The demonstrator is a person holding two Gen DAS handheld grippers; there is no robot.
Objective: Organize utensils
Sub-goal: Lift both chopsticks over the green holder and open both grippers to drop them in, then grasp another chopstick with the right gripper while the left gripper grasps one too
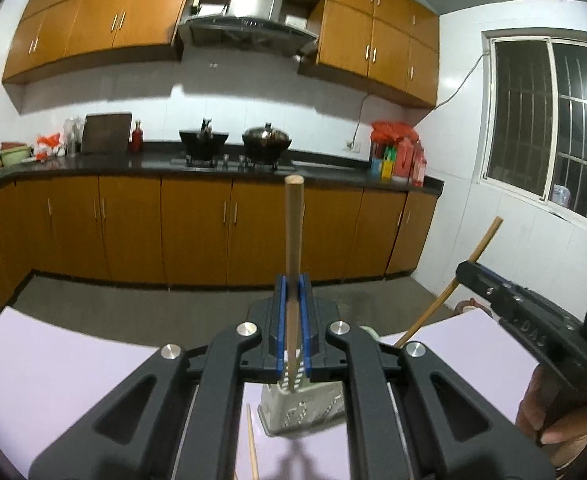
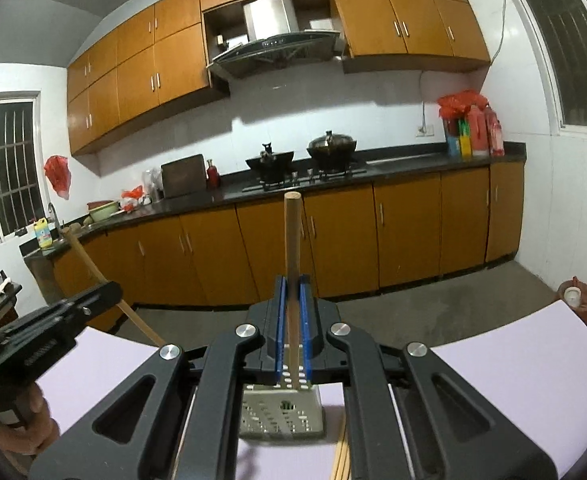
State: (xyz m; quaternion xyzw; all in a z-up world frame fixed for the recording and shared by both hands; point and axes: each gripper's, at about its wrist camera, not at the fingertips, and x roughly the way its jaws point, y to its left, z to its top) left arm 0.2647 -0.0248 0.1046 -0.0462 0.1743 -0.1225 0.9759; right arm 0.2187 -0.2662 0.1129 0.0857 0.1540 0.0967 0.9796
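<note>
Kitchen bkgd: orange wall cabinets (image 1: 105,20) above, base cabinets (image 2: 405,232) below, dark countertop (image 1: 93,162) w/ two lidded pots on hob. Range hood (image 1: 249,26) centre, barred window (image 1: 549,128) at right of left-wrist view.

Pale lilac table (image 1: 53,368) in fgd, both views. Perforated metal utensil holder (image 1: 301,412) standing upright on it, seen directly below both claws; also at (image 2: 281,412).

Left gripper (image 1: 292,312): blue pads together, clamped on a wooden chopstick (image 1: 293,240). Stick upright, top end above the pads, lower end down over the holder mouth; whether inside or just above, cannot tell.

Right gripper (image 2: 292,312): pads together, clamped on second chopstick (image 2: 293,248), same upright pose, lower end at the holder's perforated wall. Same claw seen from left wrist at (image 1: 463,270), stick tilted.

Loose chopsticks lying on table: one left of holder (image 1: 252,444), pair right of holder (image 2: 342,460).

Small capped bottle (image 2: 572,296) beyond table's far right corner.
</note>
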